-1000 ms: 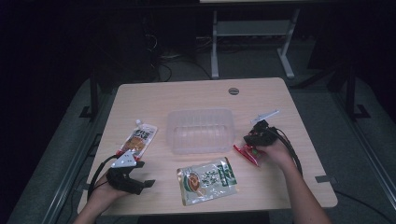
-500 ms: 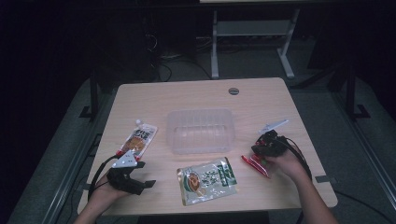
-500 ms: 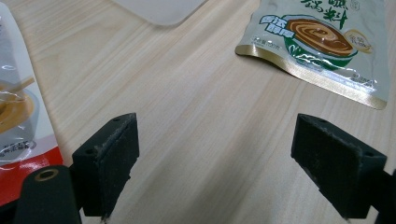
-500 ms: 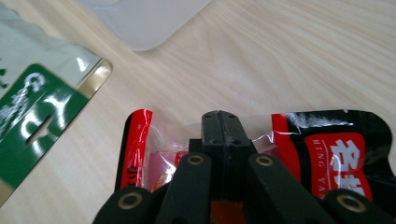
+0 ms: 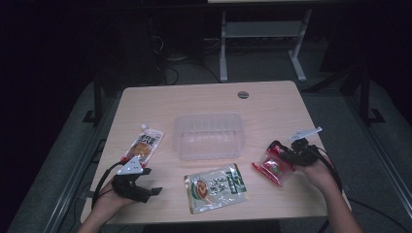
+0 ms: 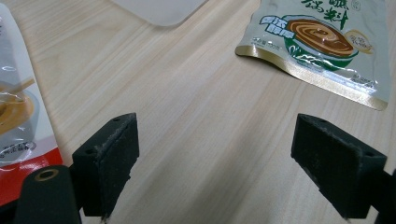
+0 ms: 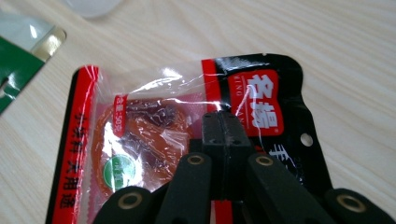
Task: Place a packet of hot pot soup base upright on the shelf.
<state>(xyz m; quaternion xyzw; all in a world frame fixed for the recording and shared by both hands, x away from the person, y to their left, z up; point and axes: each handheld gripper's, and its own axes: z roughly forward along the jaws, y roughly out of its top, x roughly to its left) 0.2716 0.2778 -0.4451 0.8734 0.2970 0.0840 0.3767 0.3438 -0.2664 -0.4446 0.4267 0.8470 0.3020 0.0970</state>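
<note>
Probably a dim lab: bare wooden table (image 5: 272, 104), cables (image 5: 170, 73) behind.

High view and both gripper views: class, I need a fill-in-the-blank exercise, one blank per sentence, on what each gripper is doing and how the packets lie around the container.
1. The right gripper is shut on the ____ packet.
2. The left gripper has its jaws ____, over bare table.
3. The clear container holds ____.
4. The green packet lies ____ the two grippers.

Missing words: red; open; nothing; between
</note>
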